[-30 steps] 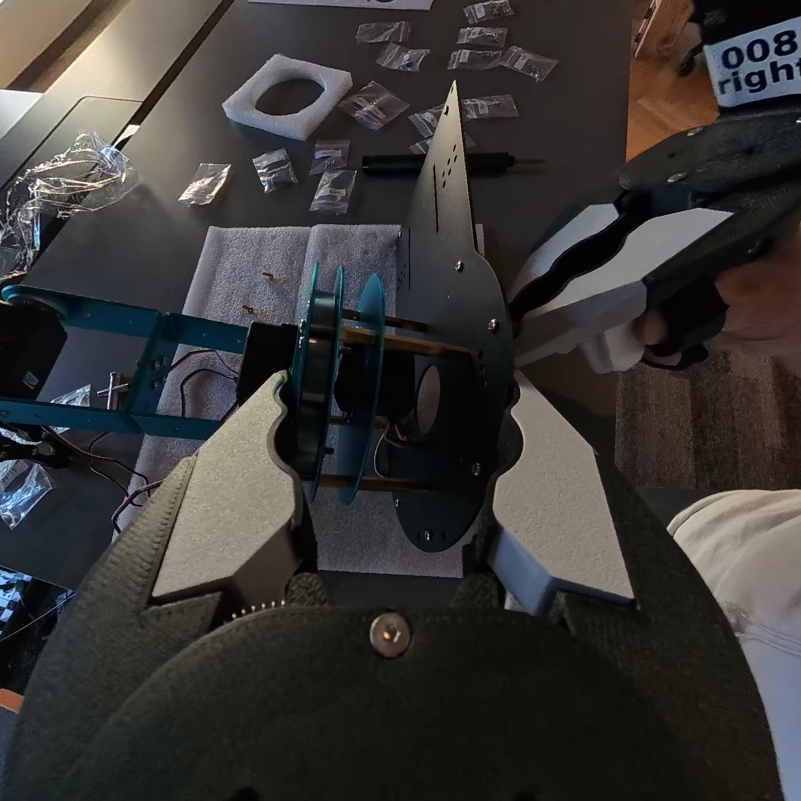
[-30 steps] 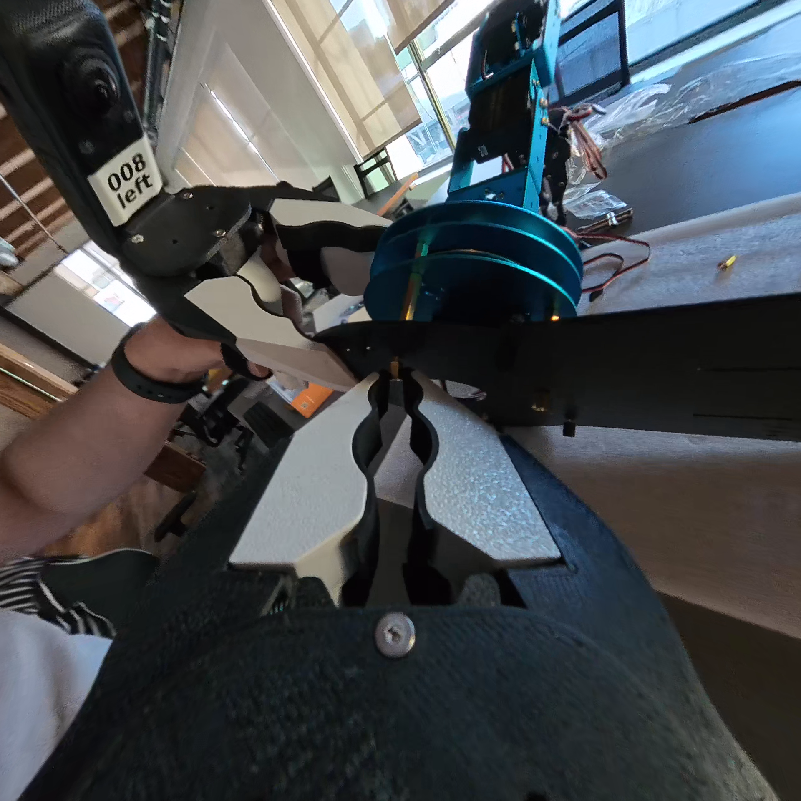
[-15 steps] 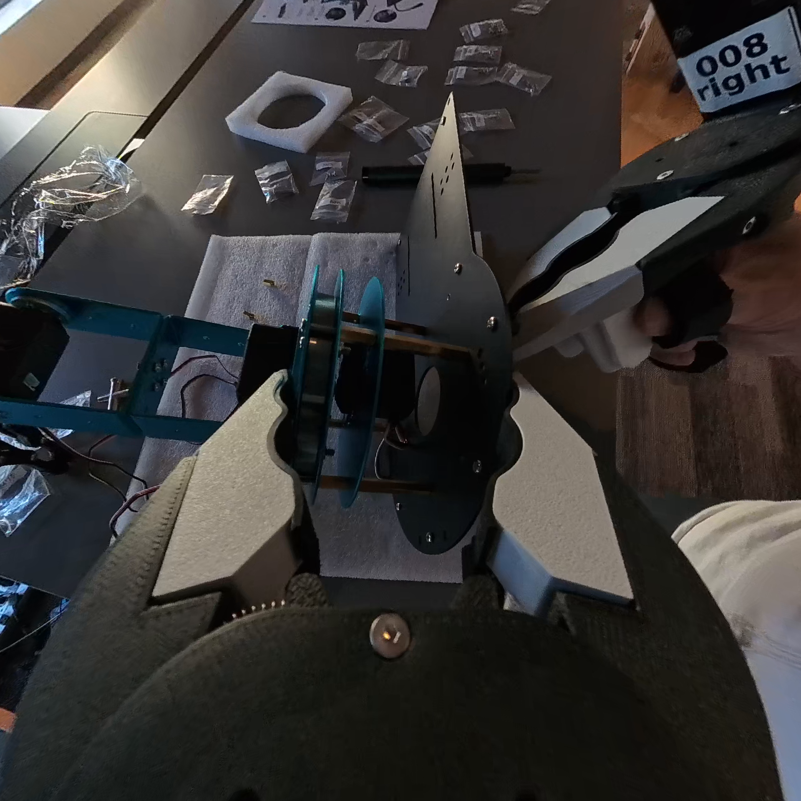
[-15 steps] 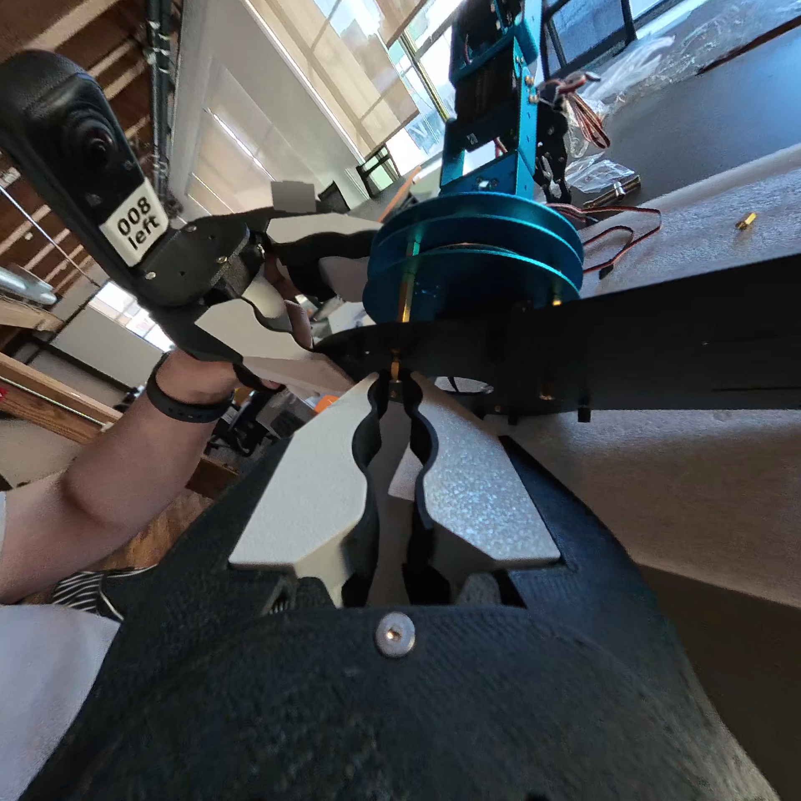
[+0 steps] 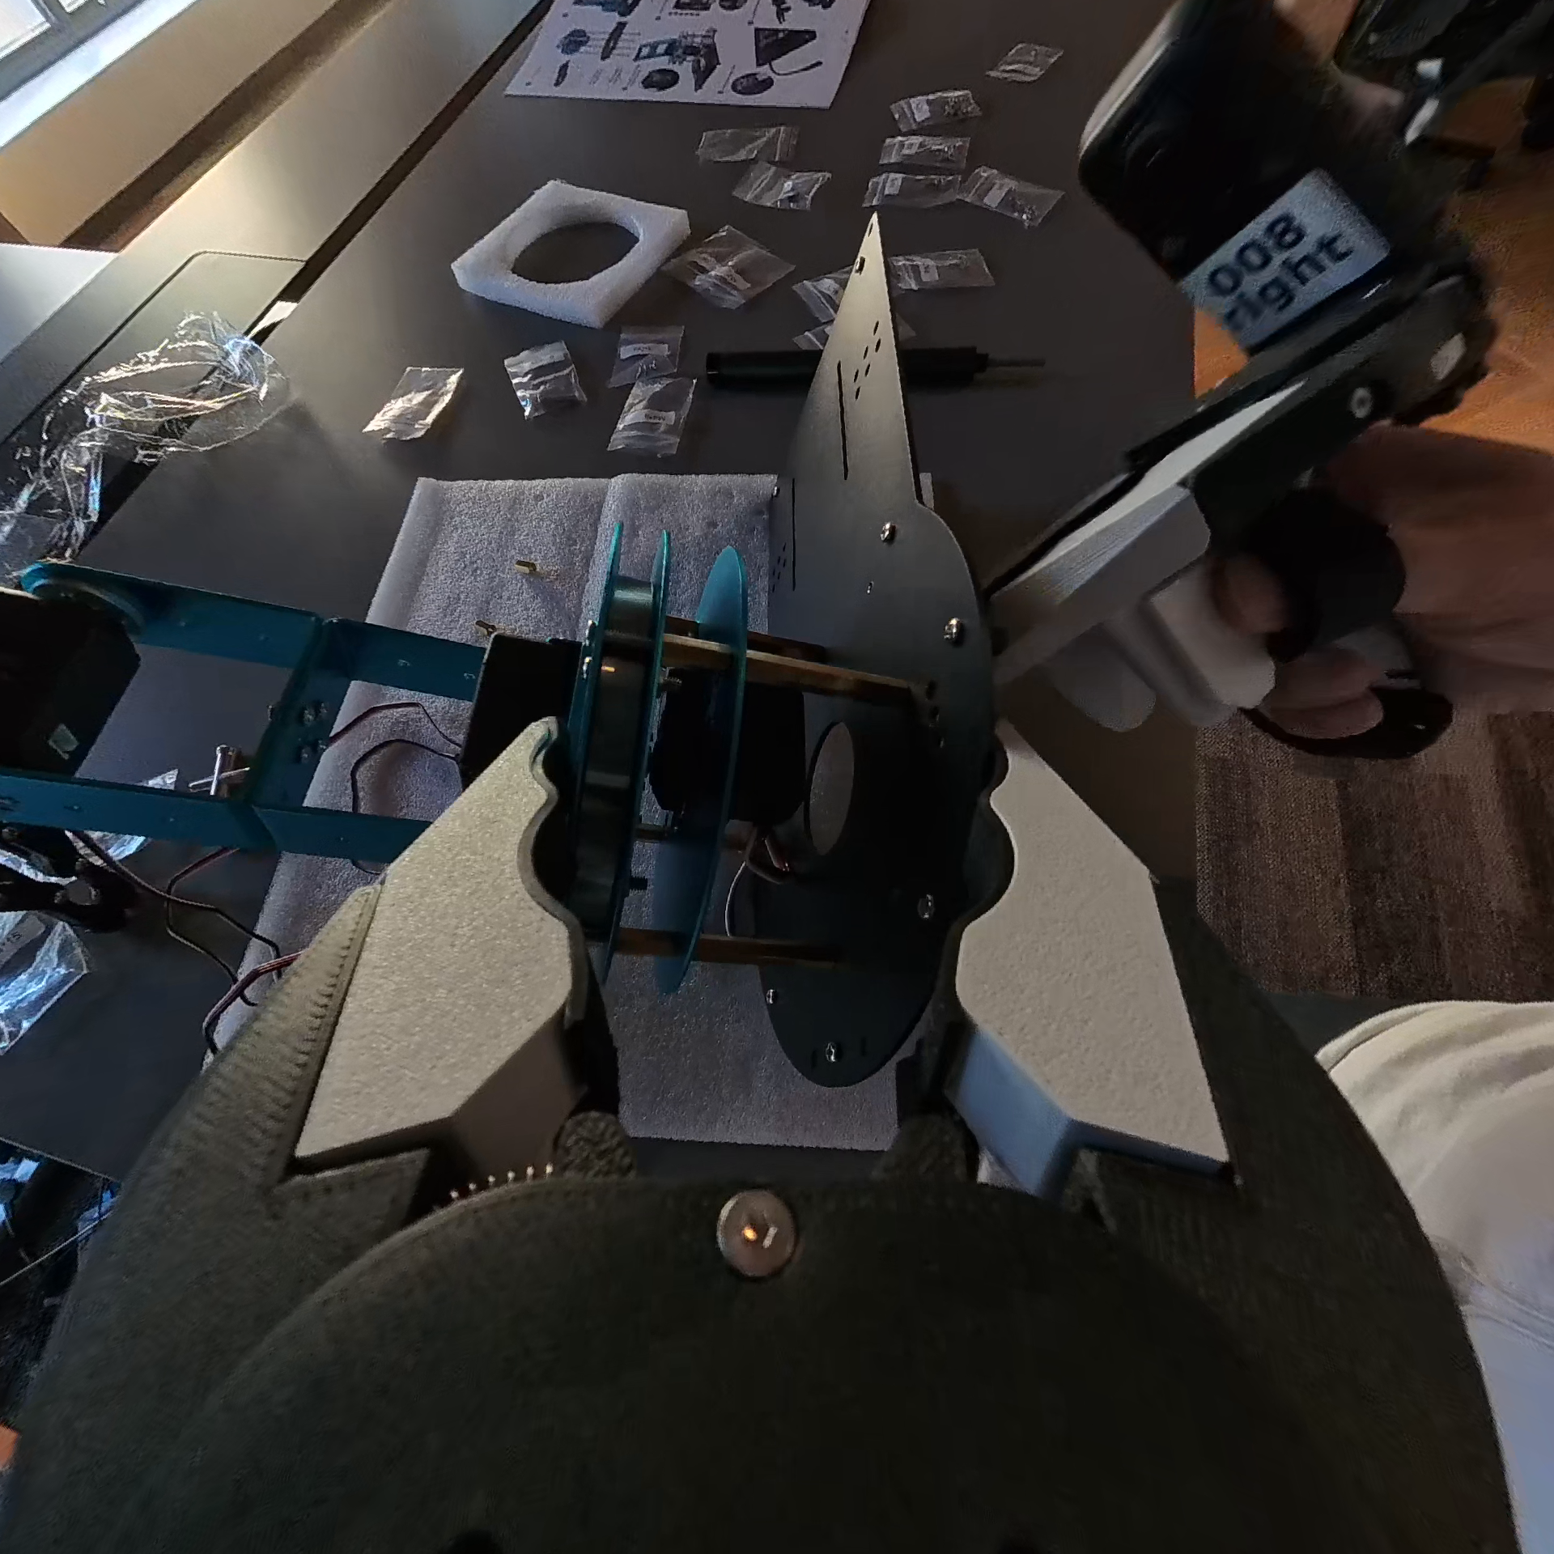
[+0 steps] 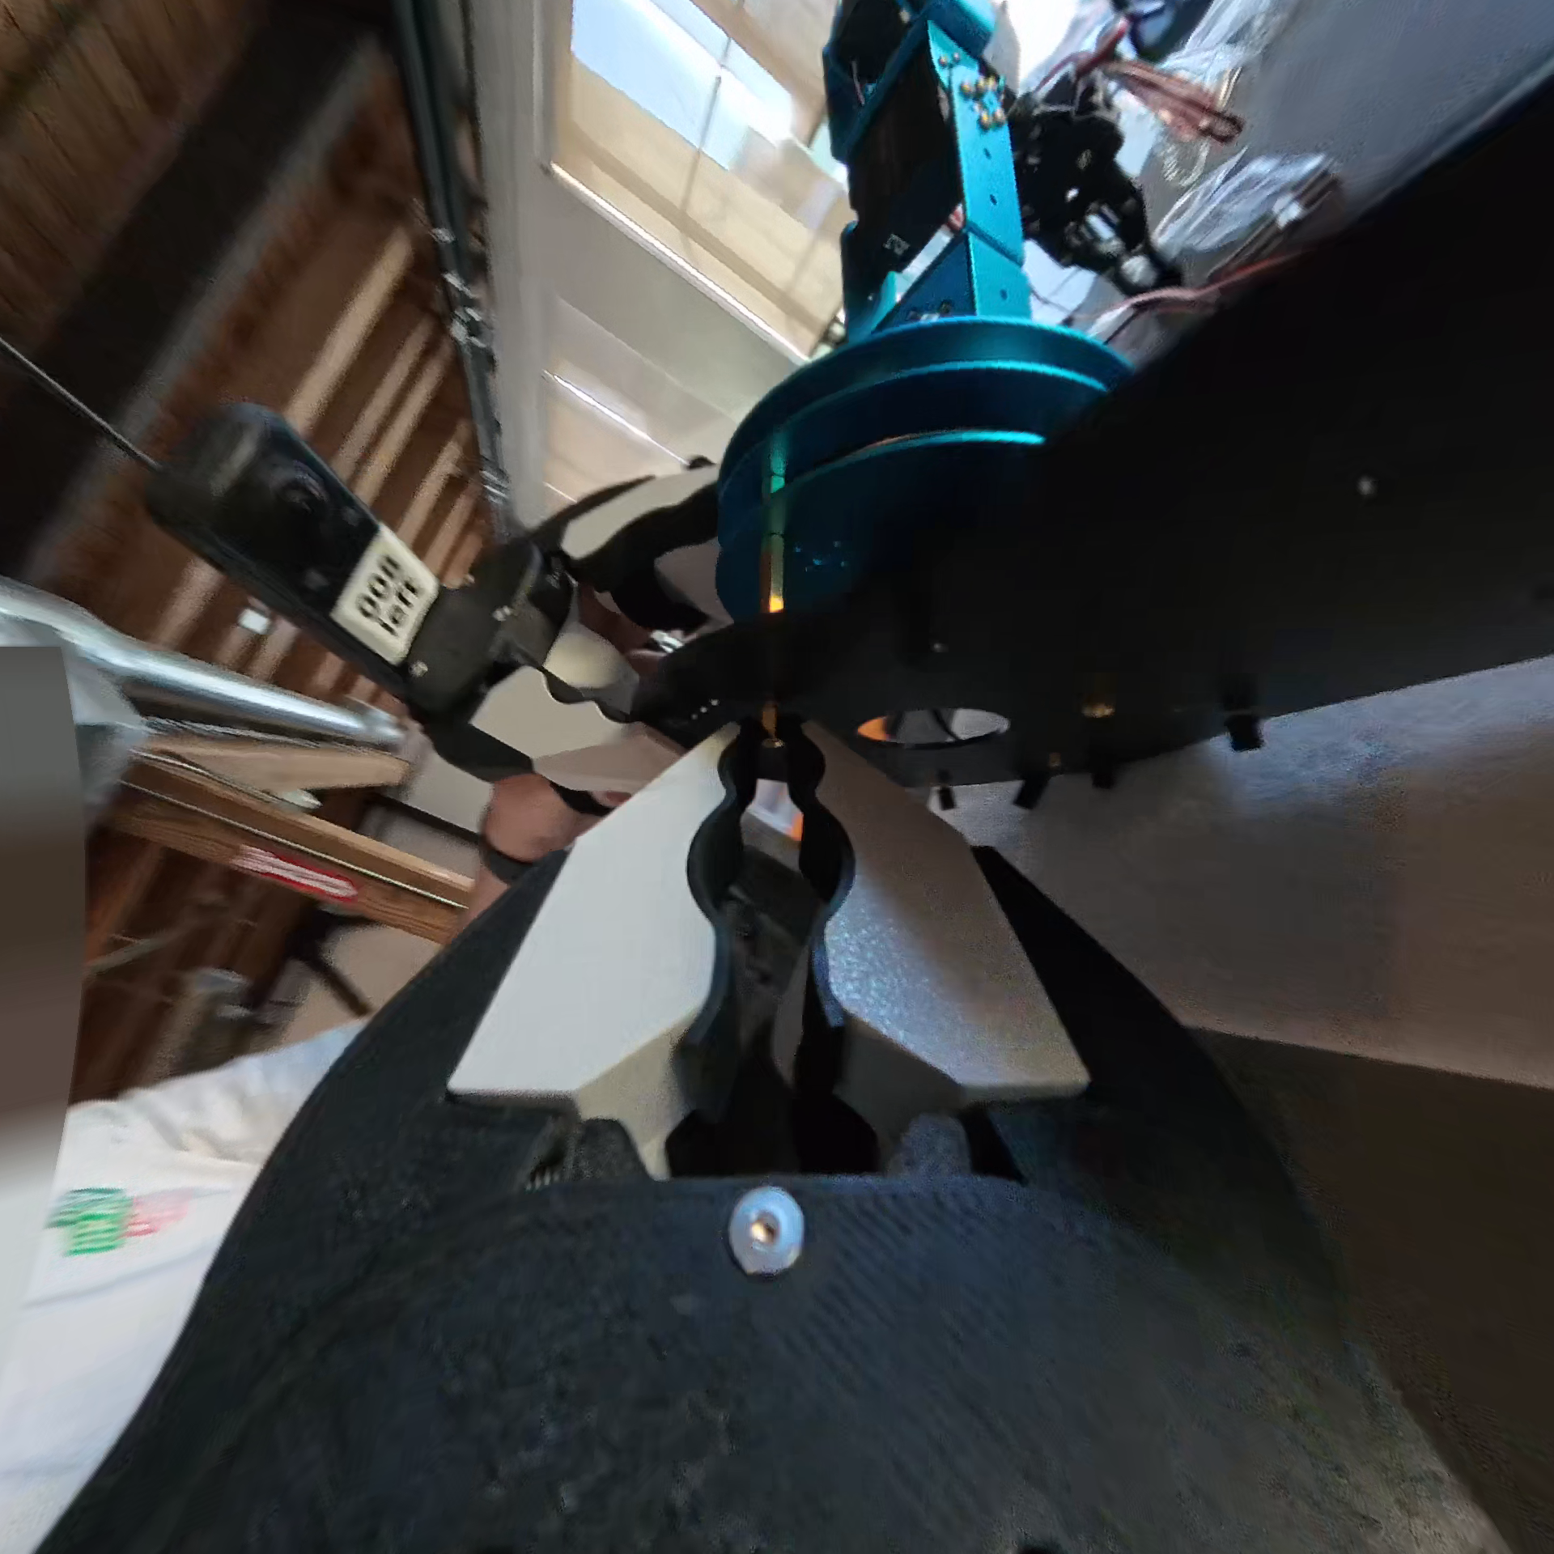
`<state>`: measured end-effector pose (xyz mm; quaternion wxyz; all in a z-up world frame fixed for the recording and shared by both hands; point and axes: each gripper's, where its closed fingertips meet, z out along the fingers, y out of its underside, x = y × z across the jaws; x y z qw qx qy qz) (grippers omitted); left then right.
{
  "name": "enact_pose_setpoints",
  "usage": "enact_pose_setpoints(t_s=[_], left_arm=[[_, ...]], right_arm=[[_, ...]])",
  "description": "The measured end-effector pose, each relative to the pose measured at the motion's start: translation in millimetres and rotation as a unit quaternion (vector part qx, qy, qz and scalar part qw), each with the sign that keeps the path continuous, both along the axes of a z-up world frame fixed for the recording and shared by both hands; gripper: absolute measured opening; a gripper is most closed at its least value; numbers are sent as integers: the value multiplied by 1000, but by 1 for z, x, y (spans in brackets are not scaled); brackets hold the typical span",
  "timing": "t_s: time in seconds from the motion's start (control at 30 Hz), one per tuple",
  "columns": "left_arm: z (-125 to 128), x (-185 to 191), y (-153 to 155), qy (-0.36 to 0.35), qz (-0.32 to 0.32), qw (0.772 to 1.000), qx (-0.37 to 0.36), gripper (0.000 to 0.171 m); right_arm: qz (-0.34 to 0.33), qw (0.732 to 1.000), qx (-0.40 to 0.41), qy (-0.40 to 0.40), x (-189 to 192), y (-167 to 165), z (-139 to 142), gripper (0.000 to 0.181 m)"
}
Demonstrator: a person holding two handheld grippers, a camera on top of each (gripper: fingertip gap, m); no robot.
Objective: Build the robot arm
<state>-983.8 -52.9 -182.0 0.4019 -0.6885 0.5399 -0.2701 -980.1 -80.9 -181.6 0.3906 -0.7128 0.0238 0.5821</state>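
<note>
blue arm (image 5: 168, 715) cut off left, right view motion-blurred

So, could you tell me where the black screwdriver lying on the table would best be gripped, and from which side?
Probably the thick black handle of the screwdriver, taken from above with the gripper's fingers across its width. It lies flat, and this left end is bare, while the upright black plate hides its middle and the tip is thin. Small clear bags lie close by.

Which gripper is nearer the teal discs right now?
Left. The left gripper spans the stack, one finger against the outer teal disc. The right gripper sits beyond the black plate, at its edge.
</note>
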Motion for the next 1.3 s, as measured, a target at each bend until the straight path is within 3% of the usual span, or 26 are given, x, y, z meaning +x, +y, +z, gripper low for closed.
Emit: enact_pose_setpoints(t_s=[0.17, 0.43, 0.83, 1.03, 1.3], left_arm=[[0, 0, 0, -5, 1, 1000, 1, 94], [1, 1, 0, -7, -1, 1000, 2, 94], [1, 1, 0, -12, 0, 1000, 2, 94], [1, 1, 0, -16, 0, 1000, 3, 94], [1, 1, 0, -17, 0, 1000, 3, 95]], right_arm=[[4, 994, -30, 107, 0, 0, 1, 3], [-20, 976, -25, 213, 2, 0, 1, 3], [-38, 921, -81, 379, 2, 1, 0, 3], [-67, 889, -110, 439, 3, 1, -1, 3], [-96, 874, -124, 460, 3, 3, -2, 3]])
